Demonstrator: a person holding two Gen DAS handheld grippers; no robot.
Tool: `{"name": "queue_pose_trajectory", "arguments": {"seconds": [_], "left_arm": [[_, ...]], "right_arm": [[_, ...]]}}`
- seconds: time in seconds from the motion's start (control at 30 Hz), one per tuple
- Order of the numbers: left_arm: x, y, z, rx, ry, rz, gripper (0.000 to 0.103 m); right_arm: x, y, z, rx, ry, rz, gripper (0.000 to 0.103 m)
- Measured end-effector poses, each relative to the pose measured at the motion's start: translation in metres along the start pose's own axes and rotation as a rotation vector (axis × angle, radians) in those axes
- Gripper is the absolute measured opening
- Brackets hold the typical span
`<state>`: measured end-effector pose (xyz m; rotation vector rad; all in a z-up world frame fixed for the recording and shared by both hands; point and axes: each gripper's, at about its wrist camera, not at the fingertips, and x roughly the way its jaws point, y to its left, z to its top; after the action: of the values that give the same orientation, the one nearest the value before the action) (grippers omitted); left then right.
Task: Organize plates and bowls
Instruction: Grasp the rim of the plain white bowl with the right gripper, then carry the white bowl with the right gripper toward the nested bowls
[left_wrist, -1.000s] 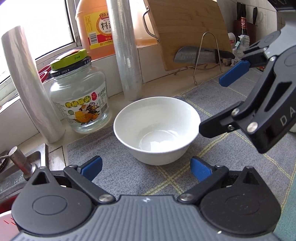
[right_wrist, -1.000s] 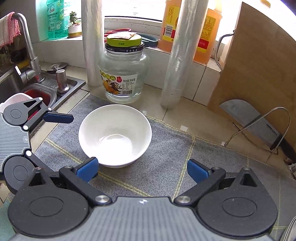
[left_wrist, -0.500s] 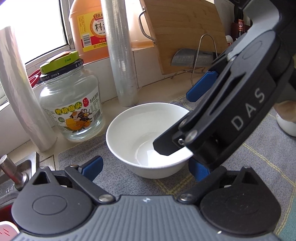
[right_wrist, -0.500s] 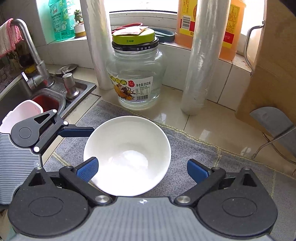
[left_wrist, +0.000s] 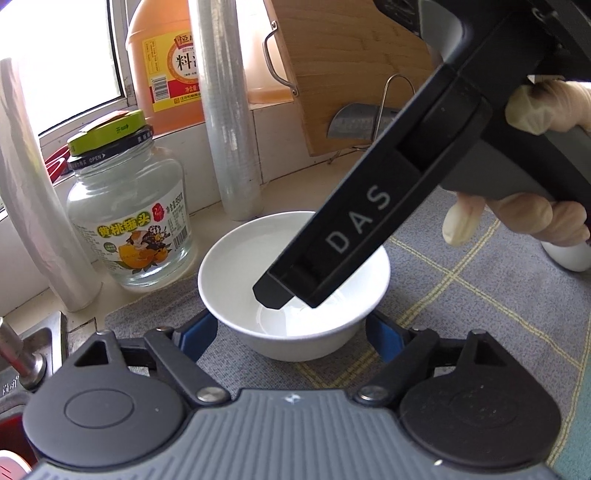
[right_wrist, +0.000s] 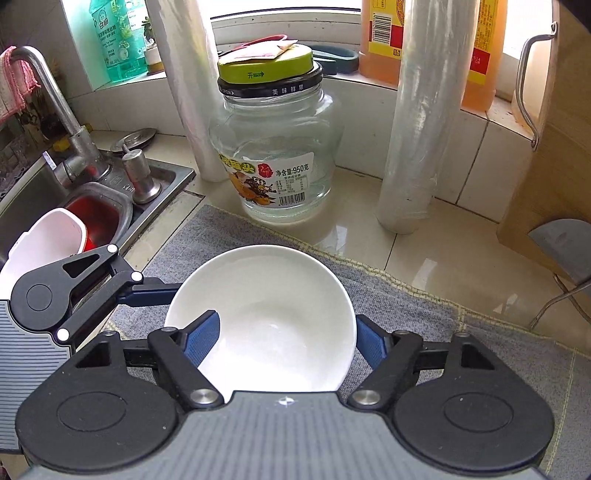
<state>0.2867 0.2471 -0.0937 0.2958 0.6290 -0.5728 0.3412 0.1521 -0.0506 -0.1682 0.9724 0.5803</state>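
Bowl: a round white ceramic bowl (right_wrist: 267, 317) stands upright on a grey woven mat with yellow lines (left_wrist: 461, 295), which lies on the pale tabletop (right_wrist: 436, 258); nothing shows inside it.
Left hand-held gripper (left_wrist: 291, 334): its blue pads sit at 9 and 3 o'clock of the bowl's lower wall; the jaws have just been closing with the bowl between them, and whether the pads touch it I cannot tell.
Right hand-held gripper (right_wrist: 286, 341): its jaws have just been closing too; the left blue pad is inside the bowl past the rim at 8 o'clock, the right pad outside the wall at 4 o'clock. Actual contact I cannot tell.
Right hand (left_wrist: 524, 221): gloved fingers wrap the gripper's handle, at 3 o'clock in the left wrist view.
Jar: a clear glass jar with a green lid (right_wrist: 273, 147) stands at 12 o'clock of the bowl, off the mat.
Rolls: two upright rolls of clear film (right_wrist: 424, 122) flank the jar.
Sink: a steel sink with a tap (right_wrist: 66, 125) lies at 10 o'clock.
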Motion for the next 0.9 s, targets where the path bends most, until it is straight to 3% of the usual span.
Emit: {"name": "queue_pose_trajectory", "arguments": {"seconds": [0.2,0.5,0.9], "left_arm": [[0.000,0.002,0.001,0.013,0.000,-0.012,0.087],[-0.003,0.011,0.005,0.053,0.010,-0.077,0.087],[-0.002,0.013,0.007,0.103,0.022,-0.109,0.087]], "right_arm": [[0.002,-0.004,0.003,0.006,0.016,0.012,0.077],[0.002,-0.011,0.005,0.029,0.036,0.045,0.076],[0.002,-0.009,0.006,0.029,0.042,0.043,0.076]]}}
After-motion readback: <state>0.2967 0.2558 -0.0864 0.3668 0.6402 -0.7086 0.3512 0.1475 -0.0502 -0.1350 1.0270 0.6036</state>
